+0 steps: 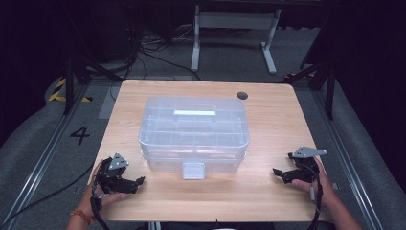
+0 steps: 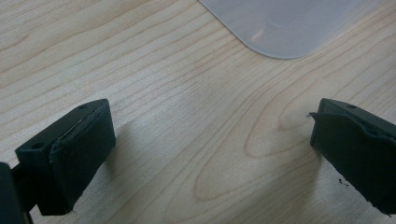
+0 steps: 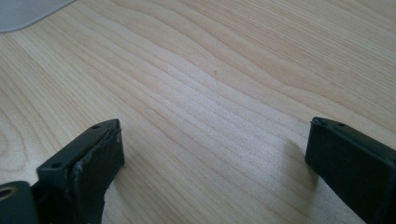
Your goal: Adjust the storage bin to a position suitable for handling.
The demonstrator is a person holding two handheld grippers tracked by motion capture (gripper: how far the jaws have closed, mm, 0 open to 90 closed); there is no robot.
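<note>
Both are sitting wide open, empty: left gripper point(image 1: 136, 183) at seven o'clock, right gripper point(image 1: 283, 165) at four o'clock of the clear box point(image 1: 194, 132).

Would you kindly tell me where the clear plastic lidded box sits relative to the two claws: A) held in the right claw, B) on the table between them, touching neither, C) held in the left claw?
B: the clear plastic lidded box rests mid-table, apart from the open left claw and the open right claw.

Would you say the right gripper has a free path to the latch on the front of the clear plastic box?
Probably yes. The right gripper is open and holds nothing, and bare table lies between it and the latch on the box.
</note>
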